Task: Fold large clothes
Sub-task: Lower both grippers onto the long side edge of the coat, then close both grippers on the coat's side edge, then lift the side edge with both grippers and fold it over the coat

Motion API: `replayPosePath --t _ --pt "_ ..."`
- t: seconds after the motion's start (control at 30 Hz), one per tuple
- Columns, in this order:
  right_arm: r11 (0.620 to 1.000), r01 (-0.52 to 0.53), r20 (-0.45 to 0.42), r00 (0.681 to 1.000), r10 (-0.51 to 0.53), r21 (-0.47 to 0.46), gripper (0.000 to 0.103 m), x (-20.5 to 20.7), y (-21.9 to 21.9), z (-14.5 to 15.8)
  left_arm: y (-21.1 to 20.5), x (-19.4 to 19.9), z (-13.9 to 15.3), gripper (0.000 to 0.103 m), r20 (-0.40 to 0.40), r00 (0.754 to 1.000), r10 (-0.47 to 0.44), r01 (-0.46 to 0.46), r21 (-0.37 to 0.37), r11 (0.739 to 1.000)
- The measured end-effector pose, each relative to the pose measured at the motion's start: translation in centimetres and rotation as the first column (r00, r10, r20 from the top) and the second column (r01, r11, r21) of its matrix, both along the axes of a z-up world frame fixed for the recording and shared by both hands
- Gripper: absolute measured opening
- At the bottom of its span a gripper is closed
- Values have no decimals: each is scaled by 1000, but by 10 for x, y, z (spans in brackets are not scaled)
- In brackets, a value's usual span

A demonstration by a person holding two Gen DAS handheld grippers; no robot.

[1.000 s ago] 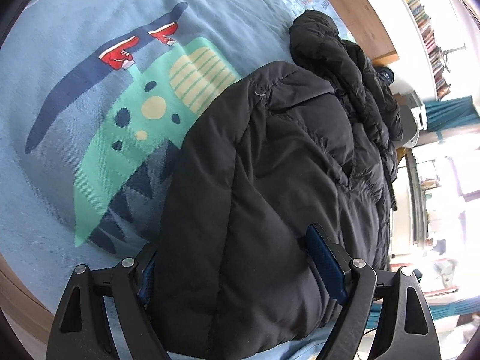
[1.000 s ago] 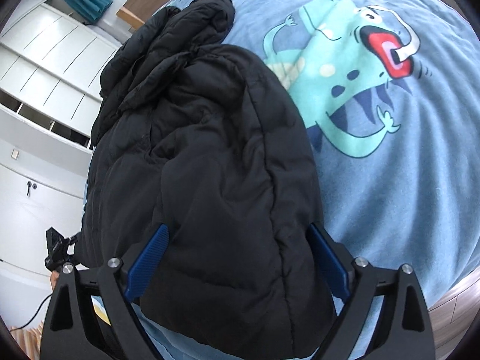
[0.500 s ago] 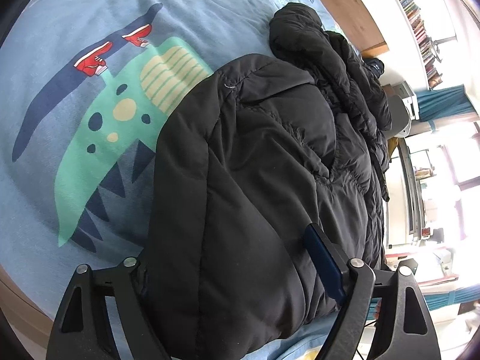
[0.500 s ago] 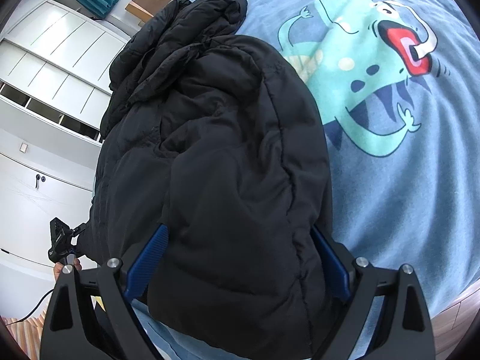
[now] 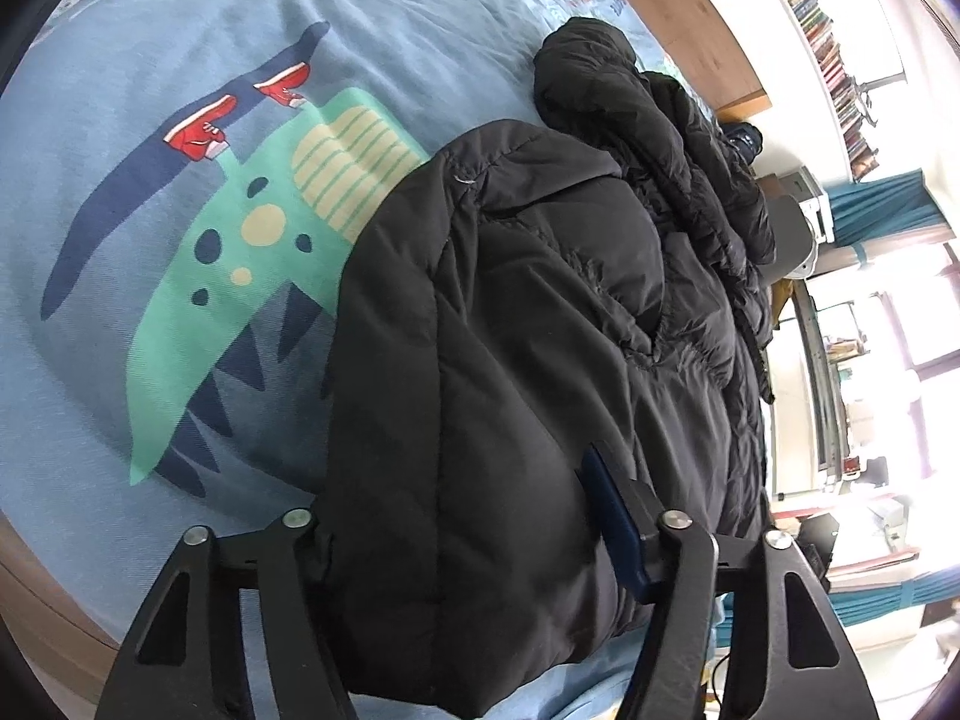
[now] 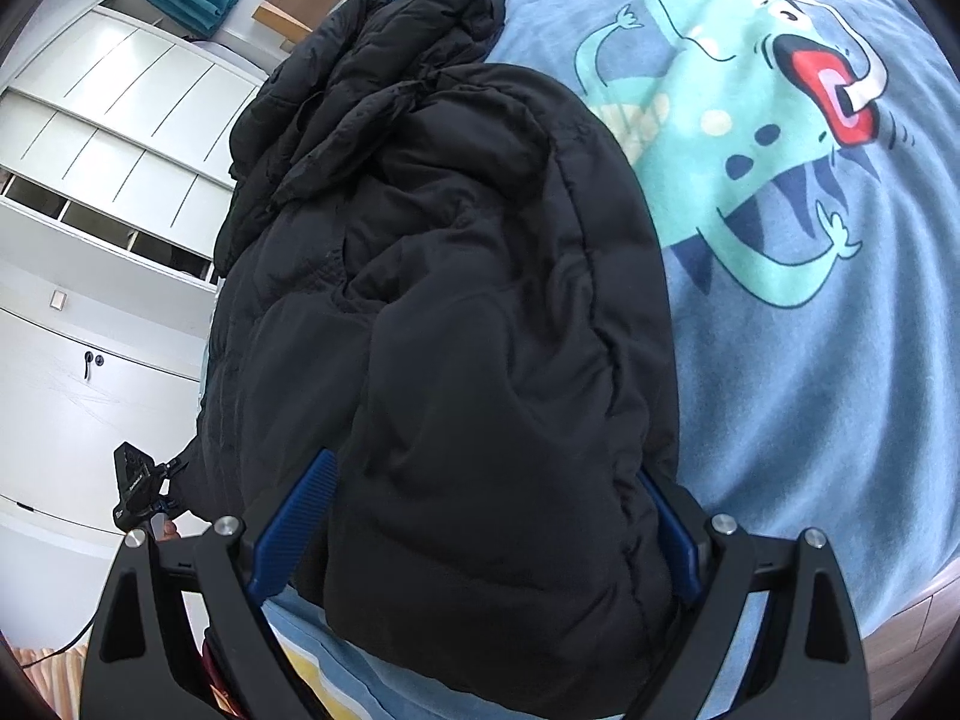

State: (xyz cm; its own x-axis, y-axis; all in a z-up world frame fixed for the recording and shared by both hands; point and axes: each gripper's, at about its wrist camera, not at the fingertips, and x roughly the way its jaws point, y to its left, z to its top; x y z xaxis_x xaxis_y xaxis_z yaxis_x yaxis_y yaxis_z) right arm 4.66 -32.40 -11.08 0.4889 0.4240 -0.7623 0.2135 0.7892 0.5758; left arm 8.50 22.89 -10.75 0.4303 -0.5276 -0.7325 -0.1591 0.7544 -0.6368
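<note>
A blue dinosaur-print bedspread (image 5: 150,312) carries the black puffer jacket (image 5: 510,360), long axis running from bottom centre to upper right. Left gripper (image 5: 462,534) and right gripper (image 6: 480,528) each straddle the jacket's near bulk, jaws spread wide.

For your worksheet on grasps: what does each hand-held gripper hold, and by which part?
Both straddle the black puffer jacket at its near folded end, fingers wide apart; whether either actually grips it cannot be told.
</note>
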Motion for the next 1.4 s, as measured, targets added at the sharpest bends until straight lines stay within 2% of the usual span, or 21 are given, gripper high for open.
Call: replayPosePath --t 0.1,0.3,0.37,0.43,0.5,0.63,0.73,0.77,0.83,1.13,1.2,1.3,1.4 --pt "1000 -11 -7 1000 11 -27 91 1 2 1 1 -2 -2 58 1 1000 7 -7 -1 1000" --pt "1000 5 -9 1000 -6 -31 64 -7 -1 3 3 -3 -3 51 7 1000 14 -14 -10 1000" --pt "1000 7 0 1000 -7 -23 52 -11 -2 3 3 -3 -4 48 7 1000 13 -13 -10 1000" --pt "1000 6 5 1000 -6 -20 48 -14 -1 3 1 -3 -5 46 6 1000 12 -12 -4 1000" --pt "1000 10 8 1000 -10 -15 46 -17 -1 0 0 -3 -5 41 5 1000 9 -9 3 1000" --pt "999 35 -9 999 -35 2 45 -18 1 -11 -2 -4 -6 40 5 1000 6 -6 8 1000" --pt "999 49 -36 998 -49 2 49 -19 -1 -17 -1 -6 -8 40 4 1000 6 -6 0 1000" --pt "998 54 -46 997 -55 -9 58 -19 0 -19 -1 -6 -9 40 4 1000 5 -5 -3 1000" --pt "998 52 -64 997 -53 -28 64 -19 -1 -22 -1 -6 -10 40 2 1000 -1 1 -8 1000" --pt "996 83 -75 994 -81 25 65 -23 -5 -28 -4 -13 -18 40 -17 1000 -11 10 -56 998" --pt "996 82 -67 995 -79 38 63 -22 -5 -28 -5 -14 -19 40 -21 1000 -13 11 -68 998" --pt "993 89 -51 995 -85 80 50 -26 -8 -26 -6 -14 -18 40 -23 999 -26 24 -86 996" --pt "993 80 -28 997 -78 91 38 -29 -7 -23 -9 -14 -15 40 -12 999 -36 35 -69 997"
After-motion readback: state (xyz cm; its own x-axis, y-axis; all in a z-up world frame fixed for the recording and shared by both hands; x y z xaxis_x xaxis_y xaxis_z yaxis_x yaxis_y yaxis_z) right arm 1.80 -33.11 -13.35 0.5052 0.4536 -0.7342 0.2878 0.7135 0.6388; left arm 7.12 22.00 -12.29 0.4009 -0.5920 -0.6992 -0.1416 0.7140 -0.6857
